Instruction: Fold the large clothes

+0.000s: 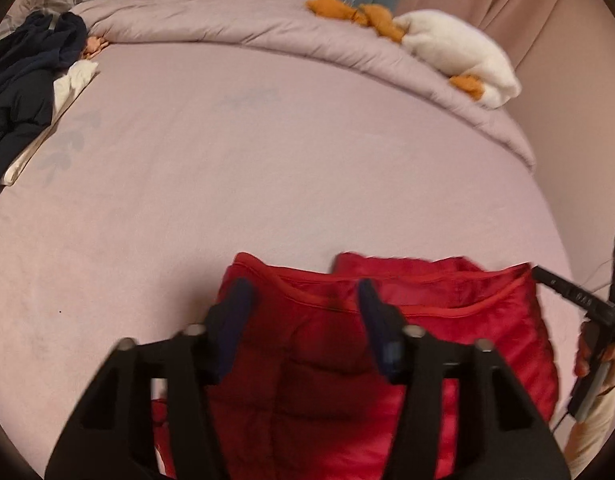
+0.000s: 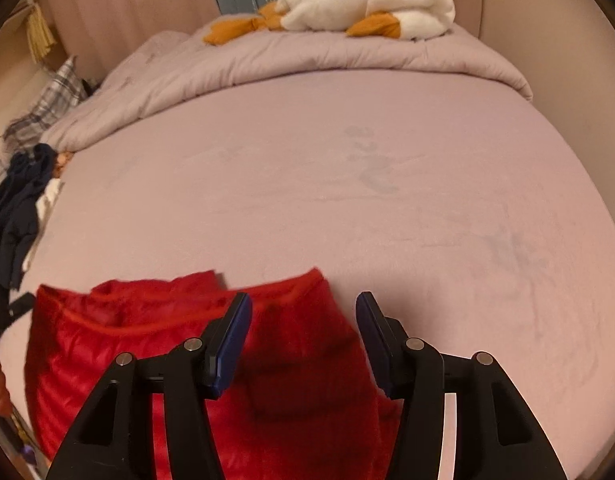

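A red quilted puffer jacket point(image 1: 387, 344) lies folded on the near part of the pink bed; it also shows in the right wrist view point(image 2: 155, 344). My left gripper point(image 1: 303, 296) is open and empty, hovering above the jacket's left part near its folded edge. My right gripper point(image 2: 303, 308) is open and empty, above the jacket's right edge. The right gripper's body point(image 1: 575, 296) shows at the right edge of the left wrist view, just beside the jacket.
The pink bed sheet point(image 1: 247, 168) stretches ahead. A rolled lilac duvet point(image 1: 235, 24) lies along the far side with a white and orange plush toy point(image 1: 459, 52) on it. Dark navy clothes point(image 1: 23, 80) are piled at the left edge. A plaid pillow point(image 2: 51, 104) lies behind.
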Demonstrator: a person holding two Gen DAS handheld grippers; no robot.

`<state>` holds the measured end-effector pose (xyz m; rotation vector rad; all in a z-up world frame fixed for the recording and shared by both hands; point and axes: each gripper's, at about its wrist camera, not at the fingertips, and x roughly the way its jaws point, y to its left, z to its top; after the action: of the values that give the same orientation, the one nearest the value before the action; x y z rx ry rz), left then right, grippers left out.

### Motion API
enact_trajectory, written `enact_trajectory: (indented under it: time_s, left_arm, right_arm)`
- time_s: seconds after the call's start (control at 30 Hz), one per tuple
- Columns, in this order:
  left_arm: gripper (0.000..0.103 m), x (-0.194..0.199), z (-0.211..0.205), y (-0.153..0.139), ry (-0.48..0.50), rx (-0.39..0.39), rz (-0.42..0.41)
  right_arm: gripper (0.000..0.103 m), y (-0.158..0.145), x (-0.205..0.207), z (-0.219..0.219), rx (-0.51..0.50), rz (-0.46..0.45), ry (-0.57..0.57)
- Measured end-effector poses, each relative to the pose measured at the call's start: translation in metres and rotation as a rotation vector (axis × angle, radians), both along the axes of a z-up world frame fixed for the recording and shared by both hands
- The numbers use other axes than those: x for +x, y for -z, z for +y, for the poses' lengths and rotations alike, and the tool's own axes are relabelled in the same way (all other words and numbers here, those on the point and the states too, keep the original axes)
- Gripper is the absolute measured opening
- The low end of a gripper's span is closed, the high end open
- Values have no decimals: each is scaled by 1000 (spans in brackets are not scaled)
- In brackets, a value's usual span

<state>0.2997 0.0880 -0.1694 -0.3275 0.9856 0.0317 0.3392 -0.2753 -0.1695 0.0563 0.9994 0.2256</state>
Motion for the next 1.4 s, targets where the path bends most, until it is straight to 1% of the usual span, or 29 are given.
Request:
enact_trajectory:
  time_s: [0.03,0.07,0.1,0.13,0.17,0.27,0.33,0.4,0.43,0.53,0.63,0.7,0.8,0.87,0.93,1.0,1.03,1.1,1.17,1.23,1.27,1.3,1.37,1.4]
  left_arm:
    - [38,2,1,5,-3,5,8]
    - [31,3,3,9,-7,6,15]
    - [23,4,5,14,-14,11,25]
    - [20,5,7,18,-21,21,33]
    - [16,6,8,20,-31,30,38]
    - [16,6,15,26,-58,31,47]
    - [16,4,18,27,-65,17,45]
    - [16,4,19,29,-77,22,45]
    - [17,5,18,30,-79,26,47]
    - [19,5,16,34,-79,35,59]
    - [22,4,17,37,-84,43,63]
    - [22,4,17,39,-93,45,73]
    - [23,1,18,36,-114,43,71]
    - [22,-5,16,31,-121,48,55]
    - [27,-11,13,27,-119,56,46]
    - [40,-20,11,20,-113,50,34]
    - [43,-27,11,16,-116,37,20]
    - [60,-40,11,5,-129,19,-14]
    - [67,-55,8,-6,-127,14,-54]
    - [72,-70,4,-17,-112,14,-84]
    - [76,-79,3,-22,-105,9,-100]
    - [79,-85,2,-26,-102,2,-113]
    - [81,-104,1,-32,-106,-20,-149]
    - [84,-112,1,-34,-108,-32,-164]
  right_arm:
    - [53,4,4,0,1,18,-2]
    - [50,9,6,1,1,33,-3]
    - [38,14,8,3,-4,41,-3]
    - [28,15,8,3,-9,42,-3]
    - [9,17,8,4,-15,38,-2]
    - [6,9,0,1,17,-9,13]
    - [5,-6,-6,-7,58,-66,55]
    - [5,-19,-7,-15,100,-101,87]
    - [5,-21,-6,-17,109,-105,95]
    - [5,-8,2,-19,101,-66,114]
    - [4,9,2,-14,63,-33,126]
    - [4,23,1,-11,38,1,131]
    - [4,33,4,-13,27,42,138]
    - [4,35,4,-10,13,47,136]
    - [4,32,2,-7,-1,37,133]
    - [4,27,1,-7,-8,22,138]
    - [4,23,2,-9,-7,4,139]
    - [4,15,-6,-9,-7,-19,144]
    - [5,3,-16,-11,-18,-47,153]
    - [16,-10,-29,-14,-20,-77,169]
    - [28,-18,-39,-16,-8,-102,171]
    - [43,-26,-50,-17,9,-128,167]
    - [55,-36,-73,-20,31,-166,159]
    - [56,-40,-83,-21,31,-176,154]
